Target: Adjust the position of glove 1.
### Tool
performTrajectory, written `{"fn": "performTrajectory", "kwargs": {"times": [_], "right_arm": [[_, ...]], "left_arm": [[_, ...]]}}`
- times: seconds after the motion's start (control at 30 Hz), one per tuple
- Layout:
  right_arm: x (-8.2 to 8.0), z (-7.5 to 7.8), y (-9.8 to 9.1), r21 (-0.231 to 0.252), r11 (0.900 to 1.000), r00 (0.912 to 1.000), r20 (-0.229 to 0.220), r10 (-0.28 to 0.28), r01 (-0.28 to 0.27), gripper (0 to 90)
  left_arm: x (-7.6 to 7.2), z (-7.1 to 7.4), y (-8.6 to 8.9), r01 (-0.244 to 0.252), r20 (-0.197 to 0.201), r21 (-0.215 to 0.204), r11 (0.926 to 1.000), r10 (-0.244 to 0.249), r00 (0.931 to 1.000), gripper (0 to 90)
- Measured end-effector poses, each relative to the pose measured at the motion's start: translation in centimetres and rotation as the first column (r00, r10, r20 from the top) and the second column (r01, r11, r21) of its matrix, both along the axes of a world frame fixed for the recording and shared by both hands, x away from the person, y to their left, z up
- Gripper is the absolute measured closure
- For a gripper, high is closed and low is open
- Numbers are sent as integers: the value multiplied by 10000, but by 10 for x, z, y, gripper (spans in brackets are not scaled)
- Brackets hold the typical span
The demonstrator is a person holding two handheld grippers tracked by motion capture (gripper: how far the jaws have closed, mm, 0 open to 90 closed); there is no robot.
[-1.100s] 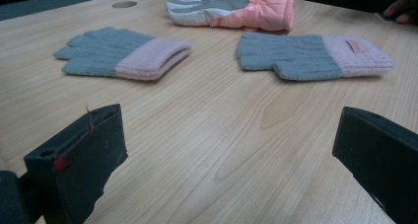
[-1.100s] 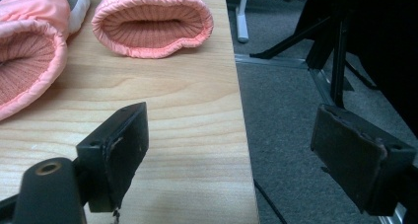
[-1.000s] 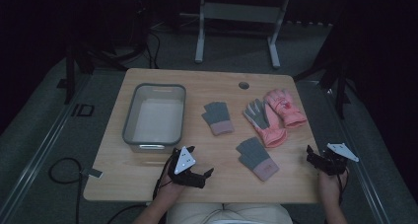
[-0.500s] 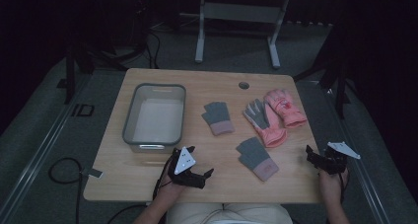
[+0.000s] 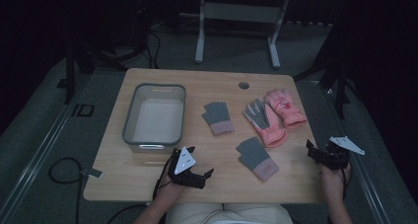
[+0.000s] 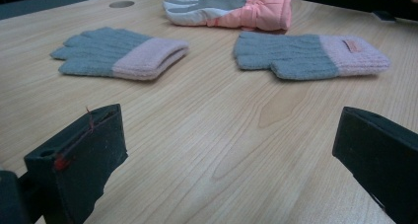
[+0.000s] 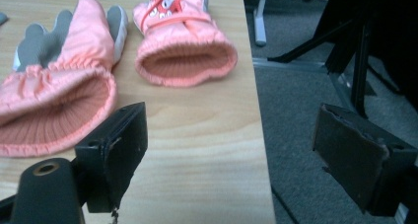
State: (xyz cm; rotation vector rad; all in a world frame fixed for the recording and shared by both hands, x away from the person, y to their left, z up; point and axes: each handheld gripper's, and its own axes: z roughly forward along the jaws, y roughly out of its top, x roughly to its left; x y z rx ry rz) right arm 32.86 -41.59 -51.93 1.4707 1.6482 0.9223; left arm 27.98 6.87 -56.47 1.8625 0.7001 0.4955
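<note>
— Where are the left tongs point(image 5: 194, 170)?
— Low at the near edge of the surface point(image 5: 148, 184), jaws spread wide, gripping nothing. A grey knit glove point(image 6: 308, 55) lies ahead of them, a second grey glove point(image 6: 118, 57) farther toward the middle.
— And the right tongs point(image 5: 323, 156)?
— At the right edge, also spread and empty, straddling it, one jaw over the wood, one over the floor. Two pink gloves point(image 7: 182, 41) lie just ahead, cuffs toward them.
— The grey tub point(image 5: 129, 120)?
— By the left edge.
</note>
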Motion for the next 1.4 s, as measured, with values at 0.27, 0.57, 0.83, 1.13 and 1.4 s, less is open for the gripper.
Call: {"fn": "performTrajectory", "kwargs": {"times": [0.27, 0.57, 0.83, 1.13, 1.4], "right_arm": [[9, 16, 7, -1, 9998, 9997, 157, 189, -189, 132], [21, 46, 20, -42, 9977, 9972, 310, 677, -677, 143], [34, 69, 34, 249, 9931, 9933, -69, 1152, -1150, 176], [49, 87, 64, 264, 9807, 9810, 4, 1939, -1938, 115], [62, 91, 92, 238, 9724, 9726, 179, 2317, -2321, 134]], "left_arm": [[1, 0, 0, 26, -41, -12, 10000, -26, 10000, 0], [0, 0, 0, 16, -3, 14, 10000, -16, 10000, 0], [0, 0, 0, 27, -8, 27, 10000, -27, 10000, 0], [0, 0, 0, 54, 8, -3, 10000, -54, 10000, 0], [0, 0, 0, 45, 8, 34, 10000, -45, 10000, 0]]}}
